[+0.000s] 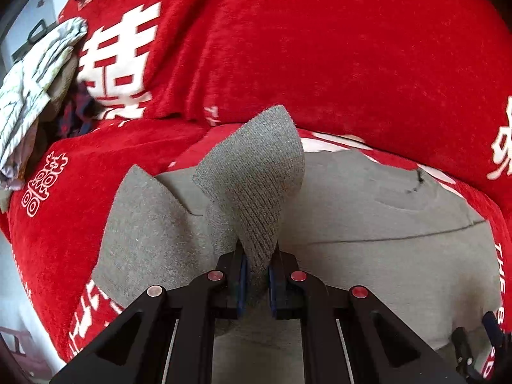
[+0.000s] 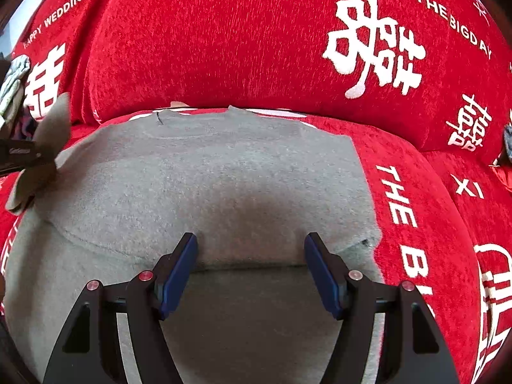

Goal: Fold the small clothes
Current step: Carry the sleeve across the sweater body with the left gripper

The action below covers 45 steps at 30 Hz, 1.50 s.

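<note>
A small grey sweatshirt (image 2: 224, 185) lies flat on a red sofa seat, neckline toward the backrest. My left gripper (image 1: 257, 275) is shut on the ribbed cuff of its grey sleeve (image 1: 259, 172), which stands up lifted from the shirt's left side; it also shows in the right wrist view (image 2: 48, 134) at the far left. The shirt body also shows in the left wrist view (image 1: 384, 224). My right gripper (image 2: 251, 256) is open and empty, hovering low over the shirt's lower middle, its blue pads (image 2: 179, 272) apart.
The red sofa cover (image 2: 256, 48) with white characters rises as a backrest behind the shirt. A pile of other clothes (image 1: 35, 89), white patterned and dark, lies at the far left of the seat. The right gripper's tip shows in the left view's lower right corner (image 1: 480, 345).
</note>
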### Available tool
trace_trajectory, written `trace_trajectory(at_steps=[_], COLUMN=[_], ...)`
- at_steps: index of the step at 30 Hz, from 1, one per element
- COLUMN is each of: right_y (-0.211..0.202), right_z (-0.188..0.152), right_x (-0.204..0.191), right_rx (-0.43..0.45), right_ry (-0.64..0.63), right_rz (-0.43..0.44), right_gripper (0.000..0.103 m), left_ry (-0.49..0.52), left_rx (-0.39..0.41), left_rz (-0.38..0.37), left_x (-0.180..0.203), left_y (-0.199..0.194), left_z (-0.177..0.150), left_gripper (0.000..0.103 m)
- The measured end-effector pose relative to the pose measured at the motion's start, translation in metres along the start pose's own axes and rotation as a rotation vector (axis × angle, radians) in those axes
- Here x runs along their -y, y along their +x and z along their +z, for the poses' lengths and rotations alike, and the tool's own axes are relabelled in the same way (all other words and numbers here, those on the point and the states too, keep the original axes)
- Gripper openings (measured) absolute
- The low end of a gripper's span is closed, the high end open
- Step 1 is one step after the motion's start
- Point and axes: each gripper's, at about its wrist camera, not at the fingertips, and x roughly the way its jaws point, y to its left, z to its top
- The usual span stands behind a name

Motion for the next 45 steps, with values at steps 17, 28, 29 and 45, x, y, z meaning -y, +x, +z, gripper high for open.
trace_trajectory(at_steps=[17,28,29,45], right_y=[-0.013,-0.019,-0.020,-0.018], right_z=[-0.015,-0.023,-0.024,-0.033], right_x=[0.034,0.050,0.051,0.053], right_rx=[0.009,0.031,0.032,0.044], right_ry=[0.072,0.094,0.096,0.111], right_rz=[0.043,0.063,0.066,0.083], right_gripper=[0.072,0.072,0.072,0.073], left_ry=[0.156,0.261,0.269,0.350], left_rx=[0.034,0.052,0.053,-0.077], left_rz=[-0.039,-0.085,-0.094,-0.258], left_x=[0.107,0.168,0.174,0.212], left_y=[-0.030,-0.051,-0.053,-0.027], left_z=[-0.005,-0.015,-0.016,-0.028], left_gripper=[0.012,0.012,0.012,0.012])
